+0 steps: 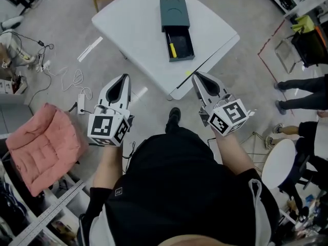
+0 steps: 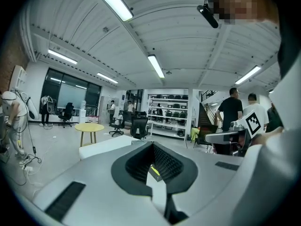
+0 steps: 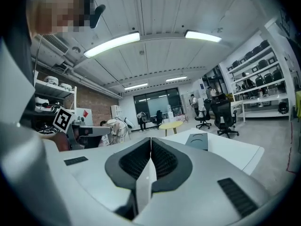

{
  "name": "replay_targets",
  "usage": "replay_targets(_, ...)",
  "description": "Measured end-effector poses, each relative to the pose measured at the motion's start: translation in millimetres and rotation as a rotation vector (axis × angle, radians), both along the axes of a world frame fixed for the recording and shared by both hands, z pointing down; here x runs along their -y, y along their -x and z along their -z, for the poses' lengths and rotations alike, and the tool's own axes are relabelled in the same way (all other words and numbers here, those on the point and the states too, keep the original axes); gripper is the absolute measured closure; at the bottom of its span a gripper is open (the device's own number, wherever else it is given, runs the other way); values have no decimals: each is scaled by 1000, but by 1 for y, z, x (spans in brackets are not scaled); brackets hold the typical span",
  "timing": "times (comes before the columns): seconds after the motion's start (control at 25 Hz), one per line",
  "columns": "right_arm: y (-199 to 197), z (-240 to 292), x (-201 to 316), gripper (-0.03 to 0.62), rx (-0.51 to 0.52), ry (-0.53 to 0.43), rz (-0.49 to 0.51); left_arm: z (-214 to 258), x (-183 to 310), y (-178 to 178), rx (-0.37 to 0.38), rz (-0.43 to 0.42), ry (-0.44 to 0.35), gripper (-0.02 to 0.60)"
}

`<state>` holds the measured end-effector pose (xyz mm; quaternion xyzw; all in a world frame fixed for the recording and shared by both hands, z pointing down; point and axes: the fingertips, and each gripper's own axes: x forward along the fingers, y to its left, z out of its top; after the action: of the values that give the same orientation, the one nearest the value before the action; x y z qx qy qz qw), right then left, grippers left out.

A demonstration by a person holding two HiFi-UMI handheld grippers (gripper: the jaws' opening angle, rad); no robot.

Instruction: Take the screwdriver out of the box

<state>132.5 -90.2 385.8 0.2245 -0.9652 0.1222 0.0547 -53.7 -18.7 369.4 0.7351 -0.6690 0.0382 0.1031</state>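
A dark green box (image 1: 175,14) lies on the white table (image 1: 133,24) with its drawer (image 1: 182,46) pulled out toward me. A yellow-handled screwdriver (image 1: 172,49) rests in the drawer. Both grippers hover short of the table's near edge, pointing at it. My left gripper (image 1: 124,77) is shut and holds nothing; in the left gripper view (image 2: 151,144) a yellow bit of the screwdriver (image 2: 154,172) shows below the closed tips. My right gripper (image 1: 195,75) is also shut and holds nothing, and in its own view (image 3: 151,139) the box (image 3: 196,141) lies ahead to the right.
A pink cushioned seat (image 1: 43,142) stands at my left, with cables and a power strip (image 1: 82,102) on the floor. A person's legs (image 1: 302,86) and a white round stool (image 1: 279,163) are at the right. A yellow round table (image 2: 89,127) and shelving stand beyond.
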Motion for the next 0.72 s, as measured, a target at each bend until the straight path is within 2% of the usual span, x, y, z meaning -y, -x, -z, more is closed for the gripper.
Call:
replay_targets(0.16,-10,-3,45,565,0,35,-7,2,45,-12,-22,5,7,574)
replay_targets(0.36,-17,-13,84,565,-10,38,2,0,81,-22,-13,9,20,574)
replay_targets(0.72,8,-39,122,565,-42,113,-4,-6,133,-5,5,-33,21,574)
